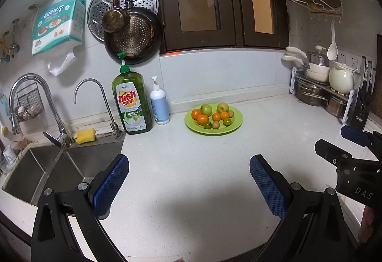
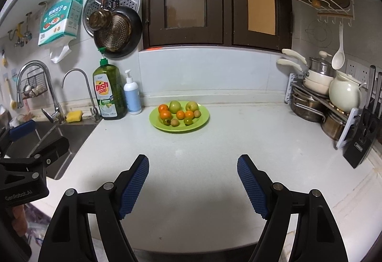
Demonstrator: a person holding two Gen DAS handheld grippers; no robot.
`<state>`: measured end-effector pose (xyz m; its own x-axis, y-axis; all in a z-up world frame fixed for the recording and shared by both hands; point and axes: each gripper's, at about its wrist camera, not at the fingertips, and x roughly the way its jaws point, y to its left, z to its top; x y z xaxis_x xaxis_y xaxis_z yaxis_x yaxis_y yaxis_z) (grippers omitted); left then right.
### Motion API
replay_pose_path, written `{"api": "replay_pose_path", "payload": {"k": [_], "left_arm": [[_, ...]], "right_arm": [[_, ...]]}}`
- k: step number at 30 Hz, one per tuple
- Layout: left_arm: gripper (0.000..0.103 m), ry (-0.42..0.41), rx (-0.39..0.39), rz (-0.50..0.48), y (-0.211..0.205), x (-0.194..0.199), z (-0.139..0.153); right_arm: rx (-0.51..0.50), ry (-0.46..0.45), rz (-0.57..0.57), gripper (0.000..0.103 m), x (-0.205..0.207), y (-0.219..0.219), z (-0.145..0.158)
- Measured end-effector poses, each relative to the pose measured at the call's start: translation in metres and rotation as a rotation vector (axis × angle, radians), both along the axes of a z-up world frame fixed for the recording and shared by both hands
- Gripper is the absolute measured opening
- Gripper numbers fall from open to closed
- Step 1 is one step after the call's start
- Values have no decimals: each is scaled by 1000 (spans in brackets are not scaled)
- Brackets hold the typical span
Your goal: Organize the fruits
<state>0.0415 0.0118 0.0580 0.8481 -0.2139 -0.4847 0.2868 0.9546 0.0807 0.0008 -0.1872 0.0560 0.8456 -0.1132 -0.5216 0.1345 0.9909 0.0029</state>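
A green plate (image 1: 235, 124) (image 2: 204, 120) sits at the back of the white counter, near the wall. On it lie two green apples (image 1: 206, 109) (image 2: 175, 106), several oranges (image 1: 202, 119) (image 2: 165, 114) and a few small greenish and brownish fruits (image 1: 227, 121) (image 2: 188, 121). My left gripper (image 1: 188, 166) hangs wide open over the near counter, well short of the plate, nothing between its blue pads. My right gripper (image 2: 193, 164) is also open and empty, at a like distance from the plate. Each gripper shows at the other view's edge: the right gripper (image 1: 353, 157), the left gripper (image 2: 31, 142).
A sink (image 1: 47, 166) with two taps lies left, with a yellow sponge (image 1: 85, 135), a green dish soap bottle (image 1: 132, 104) and a white pump bottle (image 1: 159, 104) beside it. A pot rack (image 1: 320, 92) and a knife block (image 1: 363, 104) stand at the right.
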Motion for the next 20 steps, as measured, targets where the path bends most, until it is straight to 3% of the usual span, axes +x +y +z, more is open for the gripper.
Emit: {"api": "replay_pose_path", "payload": {"k": [20], "left_arm": [[103, 9, -9, 2, 0, -9, 0]], "right_arm": [[4, 2, 13, 77, -11, 1, -3]]}}
